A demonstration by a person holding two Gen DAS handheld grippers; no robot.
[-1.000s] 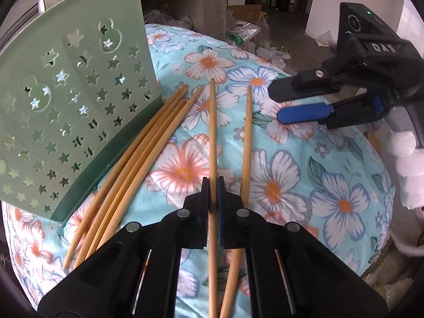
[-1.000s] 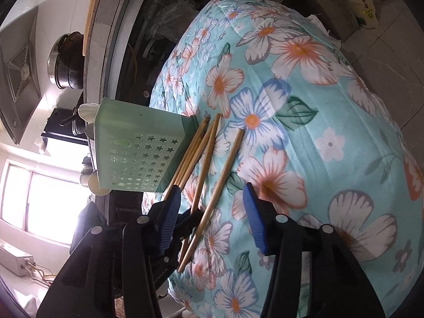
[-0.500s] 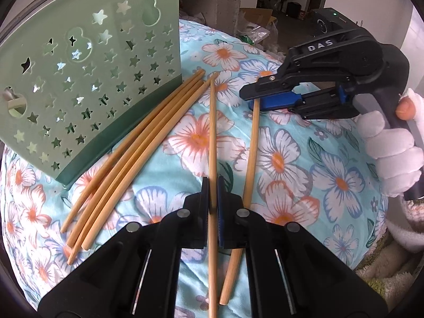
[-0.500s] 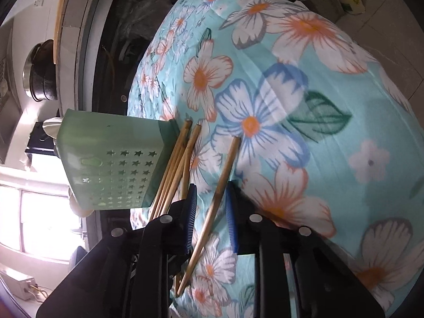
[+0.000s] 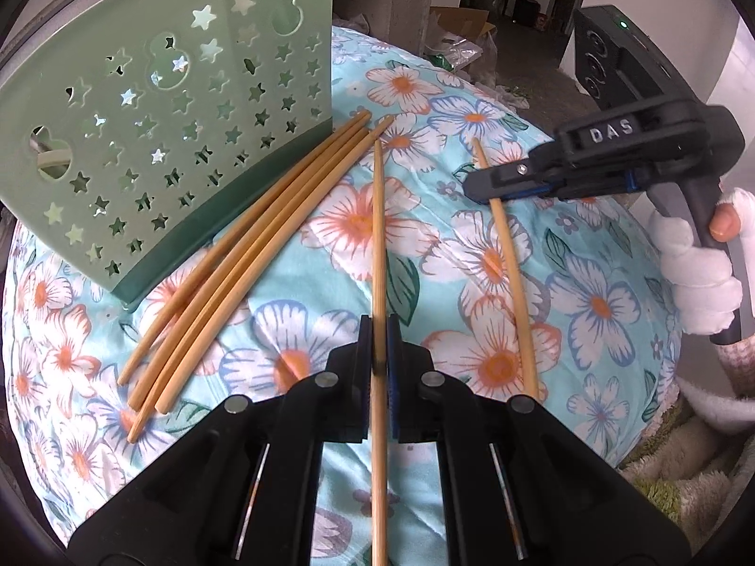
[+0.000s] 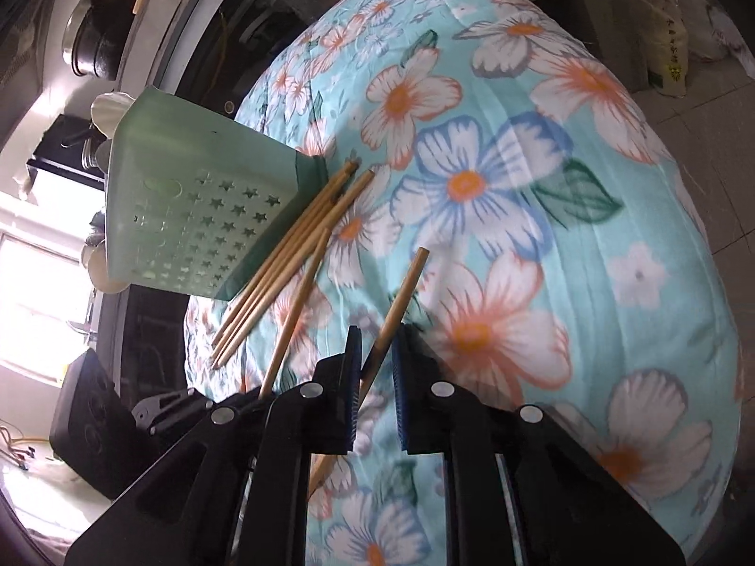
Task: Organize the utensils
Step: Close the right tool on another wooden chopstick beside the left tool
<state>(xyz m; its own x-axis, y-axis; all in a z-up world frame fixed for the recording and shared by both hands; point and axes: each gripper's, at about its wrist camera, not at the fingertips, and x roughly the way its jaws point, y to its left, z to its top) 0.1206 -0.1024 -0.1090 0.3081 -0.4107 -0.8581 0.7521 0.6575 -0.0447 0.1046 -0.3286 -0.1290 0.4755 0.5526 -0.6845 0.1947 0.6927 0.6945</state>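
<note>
1. Left gripper (image 5: 379, 353): jaws nearly shut, clamped on one long bamboo chopstick (image 5: 377, 254); the stick runs straight ahead between the pads, its tip close to the bundle's far ends.
2. Right gripper (image 6: 377, 353): jaws have just been closing, now narrow, pinching a second bamboo chopstick (image 6: 401, 292) that slants between the blue pads; in the left wrist view the same jaws sit across that stick near its far end.
3. Four loose bamboo chopsticks (image 5: 245, 254) lie bunched on the floral turquoise cloth (image 5: 590, 292), their far ends touching the base of the pale green plastic utensil holder with star cut-outs (image 5: 155, 108).
4. Holder lies on its side at the cloth's left edge, dark green base rim toward the sticks.
5. The two gripped sticks are apart from each other and to the right of the bundle; bare cloth on the right and near side leaves open room.
6. Cloth surface curves off at right toward the floor.
7. White-gloved hand (image 5: 698, 278) holds the right gripper's handle.
8. Readable writing: "DAS" in white on the right gripper's black body.
</note>
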